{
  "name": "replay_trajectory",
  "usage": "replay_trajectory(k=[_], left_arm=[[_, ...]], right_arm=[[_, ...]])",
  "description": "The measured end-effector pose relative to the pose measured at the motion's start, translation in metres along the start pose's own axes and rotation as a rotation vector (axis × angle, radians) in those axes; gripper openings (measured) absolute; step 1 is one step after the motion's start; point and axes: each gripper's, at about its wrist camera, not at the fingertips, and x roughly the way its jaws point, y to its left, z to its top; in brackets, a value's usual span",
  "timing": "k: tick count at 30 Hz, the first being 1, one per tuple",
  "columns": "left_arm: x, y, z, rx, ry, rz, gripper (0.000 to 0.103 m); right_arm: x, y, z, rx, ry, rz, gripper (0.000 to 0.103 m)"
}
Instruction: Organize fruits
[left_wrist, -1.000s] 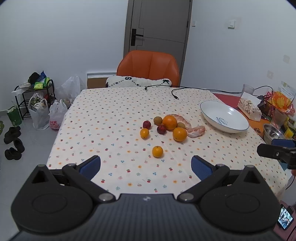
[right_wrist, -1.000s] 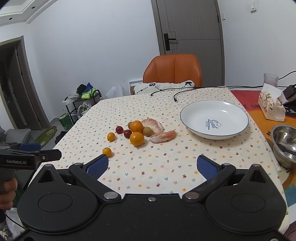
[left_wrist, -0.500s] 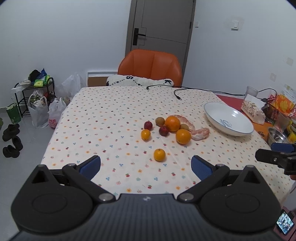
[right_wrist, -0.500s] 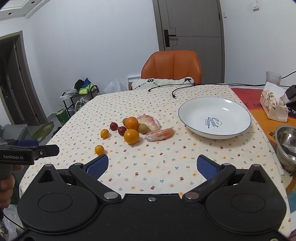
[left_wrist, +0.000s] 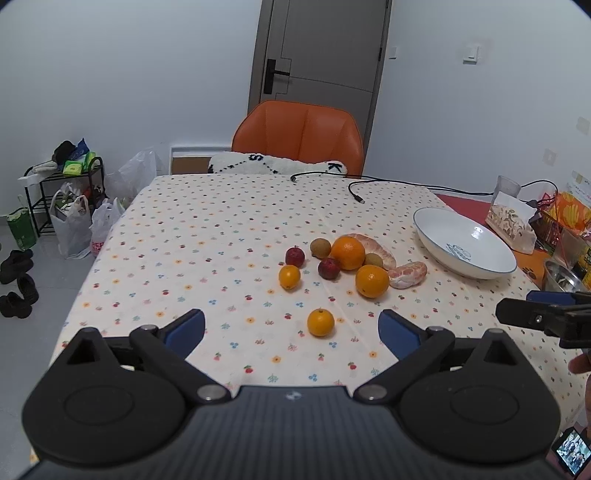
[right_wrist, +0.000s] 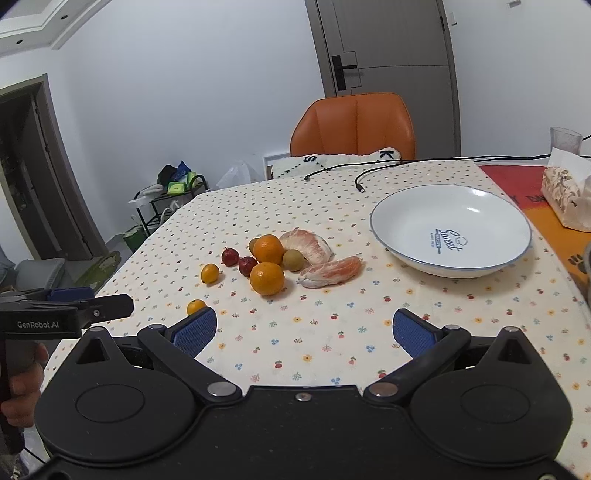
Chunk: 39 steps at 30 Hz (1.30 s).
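White bowl (right_wrist: 517, 236) bare inside (blue print), fruits (right_wrist: 267, 278) beside it

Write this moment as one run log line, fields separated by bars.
left gripper: open, empty | right gripper: open, empty | fruits: on tablecloth | plate: empty | stage: approach

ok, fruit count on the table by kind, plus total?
Big oranges: 2
Small oranges: 2
Dark red fruits: 2
Brownish-green round fruits: 2
Peeled pomelo pieces: 2
Total: 10, none in the plate.
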Motion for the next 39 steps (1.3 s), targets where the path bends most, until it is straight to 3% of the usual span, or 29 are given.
replay_trajectory(k=[8, 12, 23, 26, 28, 30, 39], left_arm=[[0.022, -0.005, -0.002, 0.005, 0.019, -0.02, 0.086], [0.035, -0.007, -0.003, -0.001, 0.036, -0.038, 0.073], [0.066, -0.012, -0.003, -0.001, 0.071, -0.057, 0.054], [0.076, -0.014, -0.004, -0.002, 0.09, -0.065, 0.046], [0.083, -0.014, -0.005, -0.006, 0.105, -0.066, 0.029], [0.088, -0.013, -0.006, -0.016, 0.115, -0.065, 0.023], [0.096, -0.011, 0.0, -0.022, 0.093, -0.058, 0.023]], right_arm=[[0.018, -0.004, 0.001, 0.005, -0.006, 0.015, 0.096], [0.027, -0.007, 0.003, 0.006, 0.0, 0.009, 0.093], [0.049, -0.017, 0.006, 0.024, 0.025, -0.006, 0.093], [0.054, -0.017, 0.006, 0.023, 0.031, -0.006, 0.093], [0.057, -0.019, 0.006, 0.024, 0.032, -0.008, 0.093], [0.061, -0.021, 0.007, 0.027, 0.034, -0.01, 0.093], [0.079, -0.029, 0.011, 0.036, 0.052, -0.018, 0.093]])
